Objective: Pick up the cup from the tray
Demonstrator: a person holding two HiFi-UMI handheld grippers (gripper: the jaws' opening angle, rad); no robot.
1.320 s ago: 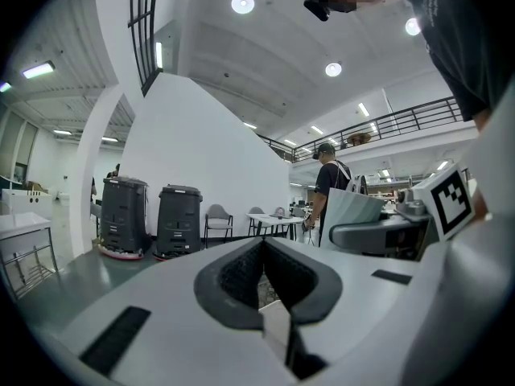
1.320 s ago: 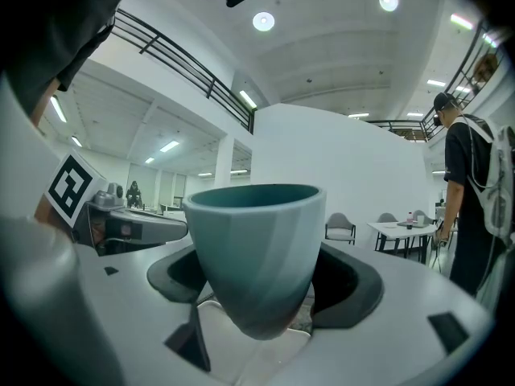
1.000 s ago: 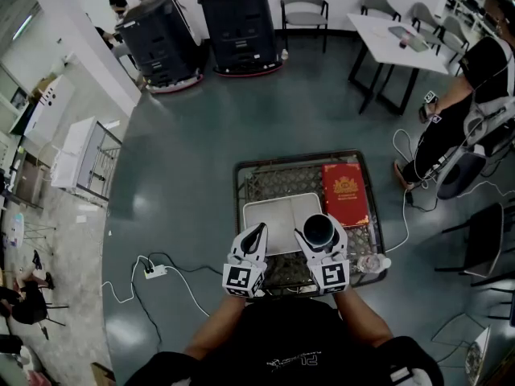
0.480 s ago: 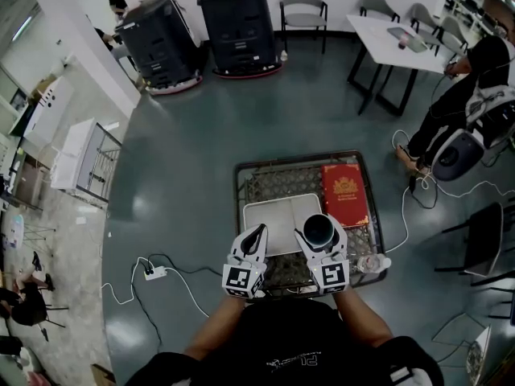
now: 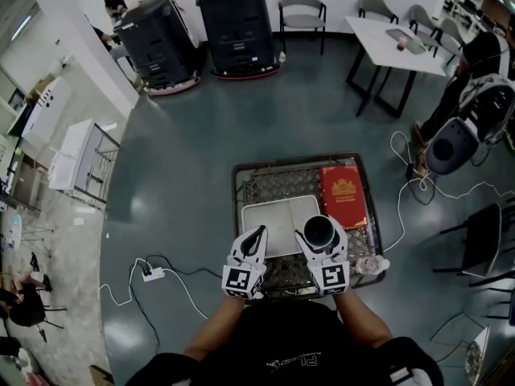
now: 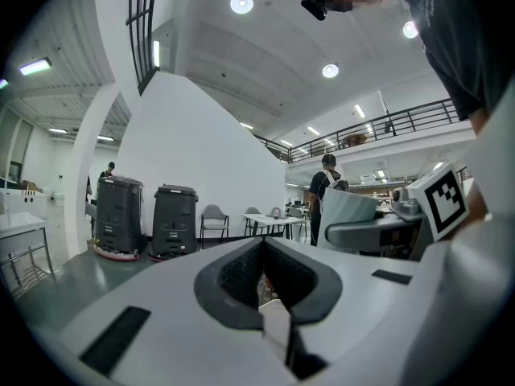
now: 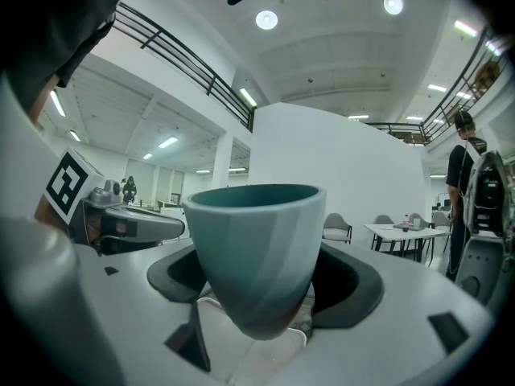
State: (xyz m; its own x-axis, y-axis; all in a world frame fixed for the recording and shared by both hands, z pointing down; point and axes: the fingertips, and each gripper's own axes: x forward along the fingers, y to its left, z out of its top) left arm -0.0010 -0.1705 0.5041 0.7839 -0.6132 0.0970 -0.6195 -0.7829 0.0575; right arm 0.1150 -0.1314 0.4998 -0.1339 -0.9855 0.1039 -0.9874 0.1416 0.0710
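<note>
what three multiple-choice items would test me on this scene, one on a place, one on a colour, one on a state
1. In the head view, where does the red book lie relative to the white tray?
A. Left of it
B. Right of it
C. On top of it

2. What colour is the cup?
A. Yellow
B. Red
C. Teal

3. How does the left gripper stand?
A. Shut, with nothing in it
B. Shut on the cup
C. Wide open

Answers: 1 B, the book sits beside the tray's right edge. 2 C, the right gripper view shows a teal wall and rim. 3 A, its jaws meet with nothing between them, while the right gripper holds the cup.
</note>
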